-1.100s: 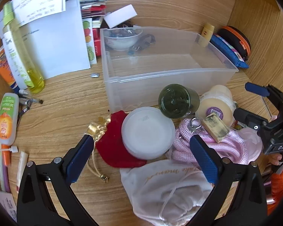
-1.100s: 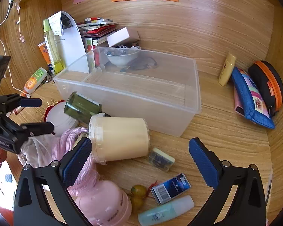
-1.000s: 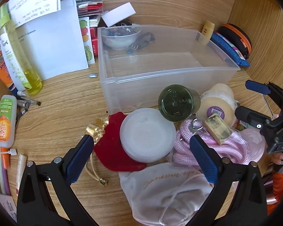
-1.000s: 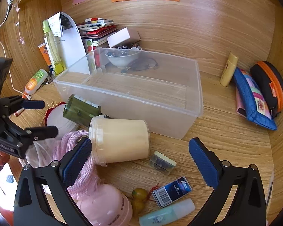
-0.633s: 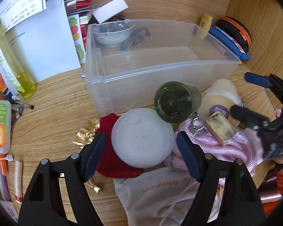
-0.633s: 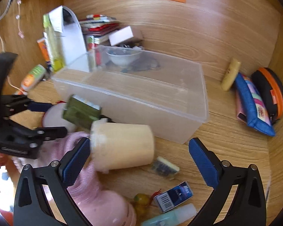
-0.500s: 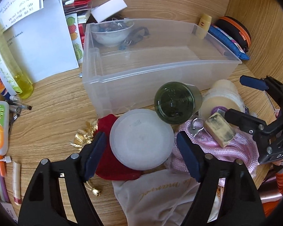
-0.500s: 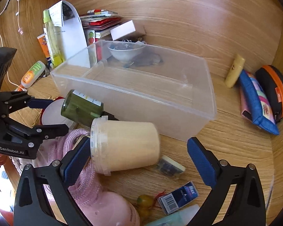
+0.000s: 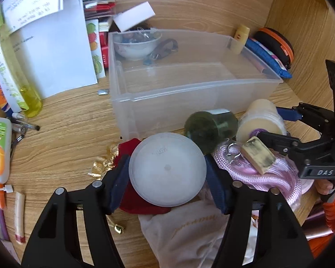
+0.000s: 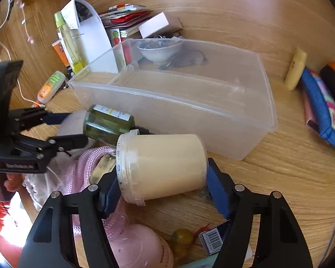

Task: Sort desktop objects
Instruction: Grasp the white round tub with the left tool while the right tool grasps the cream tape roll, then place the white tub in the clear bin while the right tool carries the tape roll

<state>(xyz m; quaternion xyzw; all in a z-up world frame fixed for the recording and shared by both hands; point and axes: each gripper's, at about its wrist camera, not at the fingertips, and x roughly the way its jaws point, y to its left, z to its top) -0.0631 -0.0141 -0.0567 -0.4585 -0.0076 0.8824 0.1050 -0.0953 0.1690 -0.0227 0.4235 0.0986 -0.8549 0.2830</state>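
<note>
Your left gripper (image 9: 167, 176) is clamped on the white round tub (image 9: 167, 169), your right gripper (image 10: 162, 189) on the cream jar (image 10: 163, 165); both sit just in front of the clear bin (image 9: 189, 93). The green bottle (image 9: 210, 129) leans on both, so lifting either may roll it.

left gripper (image 9: 167, 179): I see both blue pads pressed on the white round lid (image 9: 167, 169), jaws clamped | right gripper (image 10: 162, 188): my pads flank the cream jar (image 10: 163, 167) lying on its side, touching both ends | both low, pointing forward
</note>
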